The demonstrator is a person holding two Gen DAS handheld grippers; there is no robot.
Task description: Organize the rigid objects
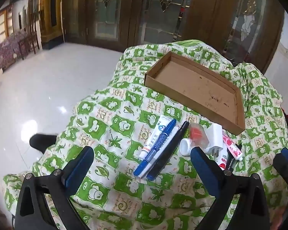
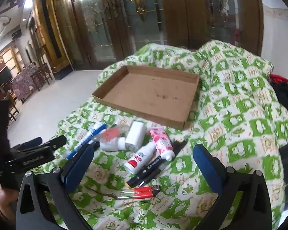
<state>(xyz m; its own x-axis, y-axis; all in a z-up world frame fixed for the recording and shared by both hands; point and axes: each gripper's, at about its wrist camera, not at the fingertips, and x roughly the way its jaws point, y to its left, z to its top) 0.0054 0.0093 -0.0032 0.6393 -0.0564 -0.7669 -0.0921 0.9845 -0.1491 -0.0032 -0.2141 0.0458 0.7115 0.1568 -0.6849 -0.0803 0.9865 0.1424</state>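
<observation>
Cardboard tray (image 2: 190, 103) sits bare at upper centre; nothing looks sorted yet. Pens, tubes, bottle and lighter (image 2: 142, 192) cluster below it on the green cloth (image 2: 240, 134). Left gripper (image 1: 142, 164) and right gripper (image 2: 144, 161): jaws wide, holding nothing.

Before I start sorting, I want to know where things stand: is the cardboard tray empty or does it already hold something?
Empty. The cardboard tray shows only its bare brown floor in both views.

I'm looking at a green-white cloth (image 2: 230, 103) w/ a cardboard tray (image 2: 190, 115) sitting on it; nearer me, a blue marker (image 1: 155, 147), white charger (image 2: 135, 135), pink tube (image 2: 162, 143) & red lighter (image 2: 142, 191) are lying on it.
</observation>
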